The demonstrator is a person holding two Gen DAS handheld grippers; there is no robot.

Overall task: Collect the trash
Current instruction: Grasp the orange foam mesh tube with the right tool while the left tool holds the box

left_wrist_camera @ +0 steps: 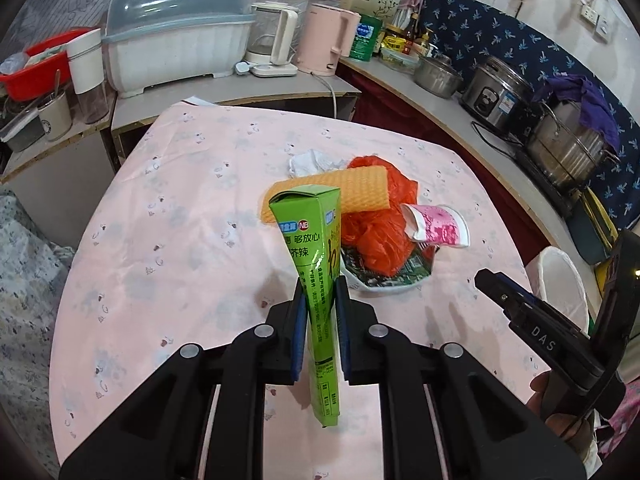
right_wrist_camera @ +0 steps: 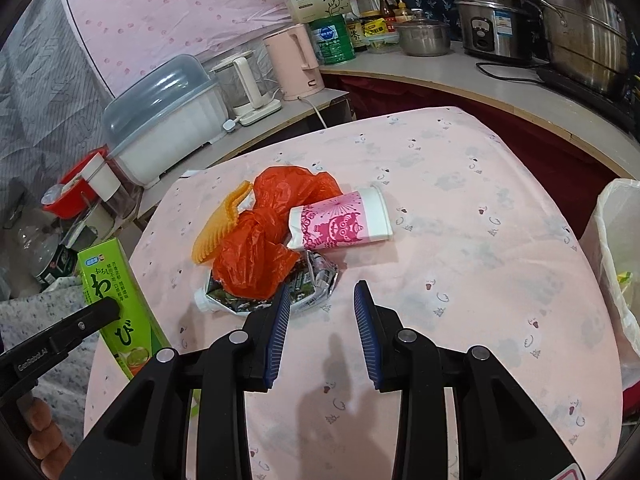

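Left wrist view: your left gripper [left_wrist_camera: 320, 300] pinches the green box [left_wrist_camera: 316, 256] at frame centre. Your right gripper [right_wrist_camera: 322, 320] fingers are spread above the worktop [right_wrist_camera: 460, 264], near the trash pile [right_wrist_camera: 280, 240].

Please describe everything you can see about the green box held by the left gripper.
The green box is a long, narrow carton, apparently thin cardboard, printed with white and dark Asian characters. The left gripper pinches it near mid-length between blue-padded fingers, squeezing it flat there. It stands roughly upright, lifted above the pink tablecloth, its top end intact.
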